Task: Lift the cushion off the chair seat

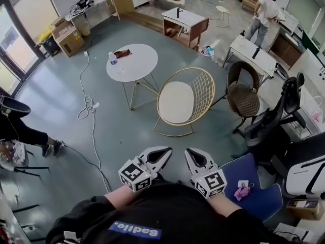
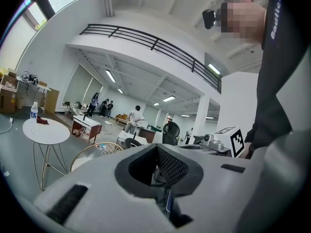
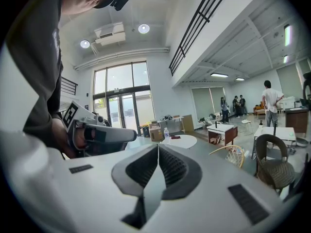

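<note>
Both tools are held low, close to the person's body, side by side and pointing out over the grey floor [image 1: 117,131]. The left tool [image 1: 162,153] is clenched, its pads pressed together with nothing between them. The right tool [image 1: 190,152] is likewise clenched and carries nothing. Just to the right of the right tool stands a blue seat [image 1: 264,200] with a small pink thing [image 1: 242,192] lying on it. On the left a white cable [image 1: 92,131] trails across the floor, and a seated person's legs [image 1: 30,135] show at the left edge.

Open floor separates the tools from the gold wire chair [image 1: 204,88]. The cushion [image 1: 176,102], round and cream, lies on the chair seat, well apart from both tools. To the right of that chair stand a brown woven chair [image 1: 244,99] and a black office chair [image 1: 278,117].

Just beyond the wire chair, to its left, is a round white tabletop [image 1: 134,67] on thin gold legs. A clear bottle [image 1: 112,59] stands upright on it, and a dark red thing [image 1: 122,53] lies near the bottle.

Farther off, a cardboard box [image 1: 68,38] sits on the floor by the window; its contents cannot be made out. A white-topped wooden desk [image 1: 184,18] stands beyond the round tabletop. At the far right a standing person [image 1: 265,15] is next to a long white desk [image 1: 254,52].
</note>
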Demonstrator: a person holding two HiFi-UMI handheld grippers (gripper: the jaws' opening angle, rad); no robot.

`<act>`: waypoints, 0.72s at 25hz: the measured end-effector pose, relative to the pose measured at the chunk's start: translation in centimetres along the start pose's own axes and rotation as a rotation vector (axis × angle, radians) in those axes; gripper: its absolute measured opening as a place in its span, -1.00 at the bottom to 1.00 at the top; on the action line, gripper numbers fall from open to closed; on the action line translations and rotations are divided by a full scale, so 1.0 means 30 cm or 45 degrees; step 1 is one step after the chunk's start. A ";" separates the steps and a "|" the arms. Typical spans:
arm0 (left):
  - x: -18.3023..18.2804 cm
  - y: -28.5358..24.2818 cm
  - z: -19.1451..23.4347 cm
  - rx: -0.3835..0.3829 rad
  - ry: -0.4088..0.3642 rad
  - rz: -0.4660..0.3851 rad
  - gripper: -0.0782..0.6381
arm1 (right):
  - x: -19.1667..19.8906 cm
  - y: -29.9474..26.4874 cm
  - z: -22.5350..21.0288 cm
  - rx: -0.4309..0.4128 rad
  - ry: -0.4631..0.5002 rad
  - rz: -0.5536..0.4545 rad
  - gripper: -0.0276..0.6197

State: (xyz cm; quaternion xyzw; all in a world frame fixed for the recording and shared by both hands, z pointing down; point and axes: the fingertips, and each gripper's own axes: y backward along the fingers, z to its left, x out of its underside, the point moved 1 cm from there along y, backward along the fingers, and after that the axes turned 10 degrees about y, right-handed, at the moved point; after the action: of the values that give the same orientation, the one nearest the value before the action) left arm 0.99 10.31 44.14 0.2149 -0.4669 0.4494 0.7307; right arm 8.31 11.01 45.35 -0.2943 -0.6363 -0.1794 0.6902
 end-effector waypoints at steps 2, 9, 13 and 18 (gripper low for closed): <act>-0.007 -0.019 0.024 -0.011 0.004 -0.003 -0.74 | 0.004 -0.015 -0.025 -0.001 0.002 0.002 -0.82; -0.069 -0.085 0.185 0.003 0.021 -0.006 -0.74 | 0.012 -0.155 -0.112 0.034 -0.002 0.031 -0.82; -0.139 -0.132 0.336 0.029 0.003 0.006 -0.74 | -0.002 -0.298 -0.177 0.076 -0.010 0.048 -0.82; -0.246 -0.185 0.521 0.060 -0.004 0.025 -0.74 | -0.047 -0.476 -0.253 0.127 0.005 0.068 -0.82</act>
State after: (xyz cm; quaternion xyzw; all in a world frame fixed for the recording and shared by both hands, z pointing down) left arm -3.07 -7.33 45.64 0.2281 -0.4593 0.4673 0.7202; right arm 5.13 -4.87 46.38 -0.2761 -0.6349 -0.1295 0.7098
